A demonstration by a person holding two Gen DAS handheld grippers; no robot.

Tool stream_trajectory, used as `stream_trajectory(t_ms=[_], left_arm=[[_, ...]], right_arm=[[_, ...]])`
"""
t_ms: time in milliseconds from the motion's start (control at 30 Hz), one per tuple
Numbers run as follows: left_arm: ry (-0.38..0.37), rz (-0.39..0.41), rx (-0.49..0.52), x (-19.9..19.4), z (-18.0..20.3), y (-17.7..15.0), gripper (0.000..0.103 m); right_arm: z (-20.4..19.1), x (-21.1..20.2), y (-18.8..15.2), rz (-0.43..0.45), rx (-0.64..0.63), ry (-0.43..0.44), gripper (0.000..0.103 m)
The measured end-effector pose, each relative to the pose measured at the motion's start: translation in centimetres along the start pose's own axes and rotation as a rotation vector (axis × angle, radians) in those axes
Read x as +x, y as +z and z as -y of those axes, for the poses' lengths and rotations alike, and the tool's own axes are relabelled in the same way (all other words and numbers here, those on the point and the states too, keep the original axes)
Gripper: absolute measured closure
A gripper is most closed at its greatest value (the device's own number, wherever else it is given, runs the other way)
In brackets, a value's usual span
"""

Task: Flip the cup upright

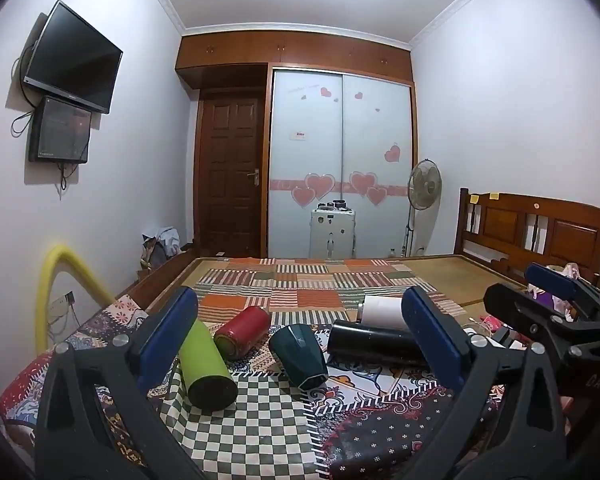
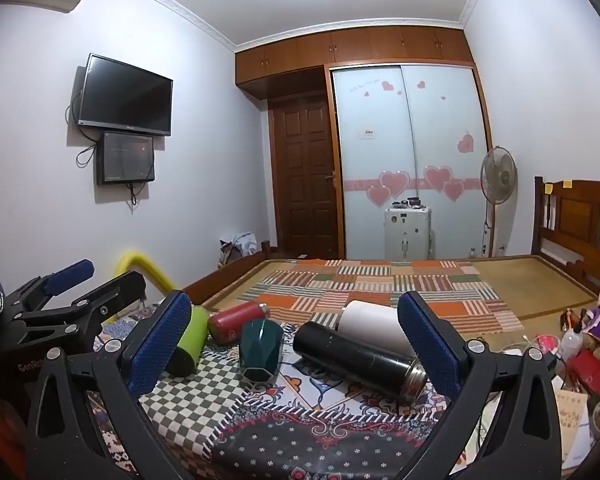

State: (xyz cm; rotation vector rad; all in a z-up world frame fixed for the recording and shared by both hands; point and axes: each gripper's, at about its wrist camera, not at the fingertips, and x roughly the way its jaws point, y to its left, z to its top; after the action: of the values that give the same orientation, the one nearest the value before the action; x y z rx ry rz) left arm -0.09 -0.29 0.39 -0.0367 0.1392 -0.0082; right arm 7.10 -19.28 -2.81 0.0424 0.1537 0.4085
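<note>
Left claw [image 1: 300, 340]: jaws spread wide, nothing between the blue pads [image 1: 168, 332]; it hangs above the near end of the bed, clear of every vessel. Seen from the right wrist, it sits off to the left, apart from the vessels.

Right claw [image 2: 296, 344]: jaws likewise spread wide, empty, held above the bed beside the left one. From the left wrist, it shows at far right, its pad [image 1: 552, 282] raised above the cloth.

Five vessels lie on their sides on the patterned cloth [image 1: 260, 432] between the two sets of fingers, in a rough row.
- Green cup [image 1: 206, 364]: leftmost, flat end toward the camera, just beside the left claw's left pad in the left view.
- Red bottle [image 1: 242, 332]: just right of the green cup and a little farther back; touching or only near, cannot tell.
- Teal cup [image 1: 300, 356]: centre, faceted, on its side, narrow base toward the camera. In the right view, the teal cup [image 2: 260, 350] lies nearly midway between the pads.
- Black flask [image 2: 358, 356]: right of the teal cup, metal neck pointing near-right.
- White cup [image 2: 374, 322]: behind the flask, touching or very near it.

Bed [image 1: 452, 276]: striped patchwork mat farther back, wooden headboard [image 1: 540, 232] at right. Clutter [image 2: 580, 356] lies at the right edge.
</note>
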Motion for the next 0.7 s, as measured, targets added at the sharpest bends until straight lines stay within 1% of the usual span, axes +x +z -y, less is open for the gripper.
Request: stream_trajectory(t_ms=[200, 400, 700], left_arm=[[0.001, -0.008, -0.006, 0.35, 0.0, -0.15, 0.0], [0.005, -0.013, -0.006, 0.66, 0.0, -0.42, 0.0], [0.007, -0.004, -0.003, 0.6, 0.05, -0.44, 0.0]], right_arm=[[0.01, -0.19, 0.13, -0.002, 0.0, 0.001, 0.0], [0.3, 0.35, -0.47, -0.008, 0.004, -0.002, 0.0], [0.3, 0.26, -0.49, -0.008, 0.007, -0.005, 0.0]])
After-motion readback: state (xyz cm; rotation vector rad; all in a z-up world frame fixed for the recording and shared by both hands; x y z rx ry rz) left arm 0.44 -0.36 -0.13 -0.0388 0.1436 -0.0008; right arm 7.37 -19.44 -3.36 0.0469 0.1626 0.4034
